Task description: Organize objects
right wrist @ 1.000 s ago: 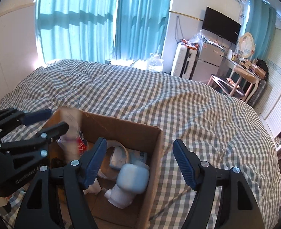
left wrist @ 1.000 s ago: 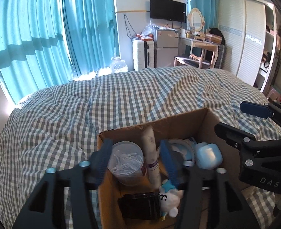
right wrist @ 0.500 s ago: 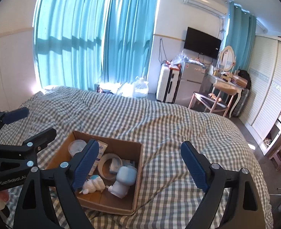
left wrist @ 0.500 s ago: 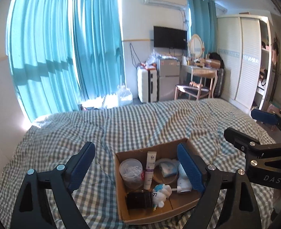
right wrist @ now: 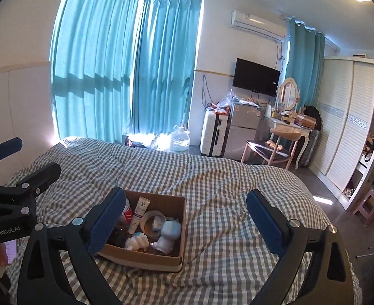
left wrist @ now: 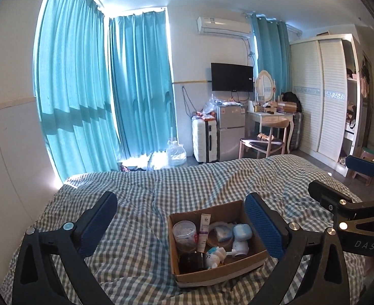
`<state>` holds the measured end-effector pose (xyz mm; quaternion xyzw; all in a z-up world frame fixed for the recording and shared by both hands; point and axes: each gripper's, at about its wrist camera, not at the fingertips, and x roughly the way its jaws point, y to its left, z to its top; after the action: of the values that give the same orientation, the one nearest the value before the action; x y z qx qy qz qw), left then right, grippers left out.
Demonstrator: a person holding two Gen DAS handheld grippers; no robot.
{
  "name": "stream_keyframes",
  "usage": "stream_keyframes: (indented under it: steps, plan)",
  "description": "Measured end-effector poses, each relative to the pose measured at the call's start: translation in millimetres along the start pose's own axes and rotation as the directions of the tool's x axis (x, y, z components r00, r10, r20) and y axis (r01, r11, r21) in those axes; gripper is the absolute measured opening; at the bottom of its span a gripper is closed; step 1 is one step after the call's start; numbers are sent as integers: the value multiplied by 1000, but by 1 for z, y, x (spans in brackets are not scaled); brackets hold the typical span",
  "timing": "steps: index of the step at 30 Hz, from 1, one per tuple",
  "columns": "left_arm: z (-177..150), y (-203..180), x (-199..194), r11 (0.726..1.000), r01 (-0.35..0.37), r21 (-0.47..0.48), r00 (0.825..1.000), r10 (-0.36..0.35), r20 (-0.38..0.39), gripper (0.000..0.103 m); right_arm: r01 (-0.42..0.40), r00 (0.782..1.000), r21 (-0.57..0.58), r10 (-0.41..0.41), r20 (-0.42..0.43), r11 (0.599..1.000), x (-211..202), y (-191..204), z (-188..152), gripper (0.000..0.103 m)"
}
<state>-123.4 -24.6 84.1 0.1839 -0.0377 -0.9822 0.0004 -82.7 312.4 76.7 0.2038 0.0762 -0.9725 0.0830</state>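
Curtains (left wrist: 80, 96): teal, drawn across the windows on the left, daylight behind them.
Left gripper (left wrist: 184, 225): above the bed, its jaws spread wide and opening; they pinch nothing, though the box shows between the 2 blue pads from this camera.
Bed (left wrist: 141, 195): covered by a grey-and-white checked quilt, rumpled in places.
Cardboard box (left wrist: 220, 270): open-topped, resting on the quilt near the foot of the bed, below and well apart from both grippers.
Clear round tub (left wrist: 184, 231): at the left end of the box, upright.
Dark jar (left wrist: 192, 261): in the near left corner of the box, just in front of the tub.
White tube (left wrist: 203, 231): leaning beside the tub, cap end down.
Tape roll (right wrist: 151, 219): in the middle of the box, seen best from the right wrist camera.
Small white figurine (left wrist: 216, 254): lying near the front wall of the box.
Pale blue case (left wrist: 242, 231): toward the right end of the box, a white-and-blue bottle just in front of it.
Right gripper (right wrist: 187, 225): also above the bed, its jaws spread and opening, with nothing between the pads; the box lies under its left finger.
Room behind, right side: suitcase (left wrist: 204, 139), small fridge (left wrist: 230, 131), wall TV (left wrist: 232, 77), dressing table with oval mirror (left wrist: 264, 86), wooden chair (left wrist: 263, 141), white wardrobe (left wrist: 319, 94).
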Motion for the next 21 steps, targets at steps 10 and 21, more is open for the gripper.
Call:
stream_keyframes:
  steps: [10,21]
  plan:
    - [-29,-3,-11,1000,2,-30,999,-1,42,103,-42,998,103,37,46,994,-7,-16,-29,100]
    - [-85,-7,15,994,-108,-35,994,107,-14,103,-7,1000,127,3,30,992,30,-6,-86,100]
